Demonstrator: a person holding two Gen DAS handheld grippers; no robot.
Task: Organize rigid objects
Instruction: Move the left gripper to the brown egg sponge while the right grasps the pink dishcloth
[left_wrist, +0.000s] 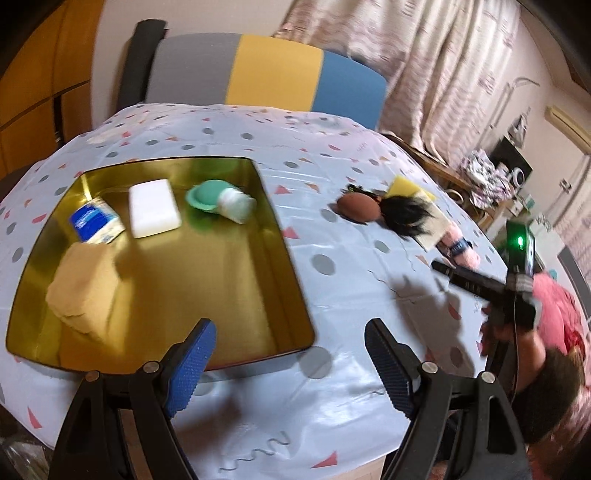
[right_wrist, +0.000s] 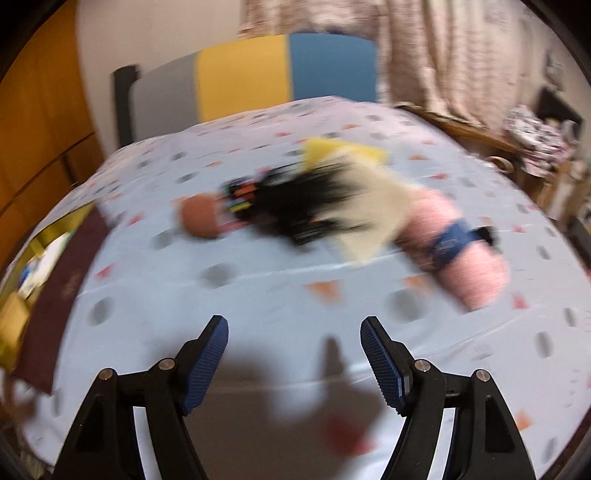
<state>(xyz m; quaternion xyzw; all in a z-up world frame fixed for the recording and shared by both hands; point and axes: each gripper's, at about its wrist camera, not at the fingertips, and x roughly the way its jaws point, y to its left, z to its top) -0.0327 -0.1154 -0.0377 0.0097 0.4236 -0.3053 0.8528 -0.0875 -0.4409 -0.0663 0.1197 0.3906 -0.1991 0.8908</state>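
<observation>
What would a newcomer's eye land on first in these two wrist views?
Probably the shiny gold tray on the left of the dotted tablecloth, holding a white block, a blue-and-white packet and a tan sponge. Next, the jumble on the right: a brown ball, a black furry thing and a pink roll. Both grippers, left and right, hang open and empty.

This is a room in a home. The worktop (left_wrist: 332, 236) wears a pale blue cloth with dots and triangles. Behind it stands a chair (left_wrist: 273, 77) with grey, yellow and blue panels. Long patterned curtains (left_wrist: 424, 66) hang at the back, a wooden cabinet (left_wrist: 40, 92) is at the left, and cluttered shelves (left_wrist: 495, 177) are at the right.
</observation>
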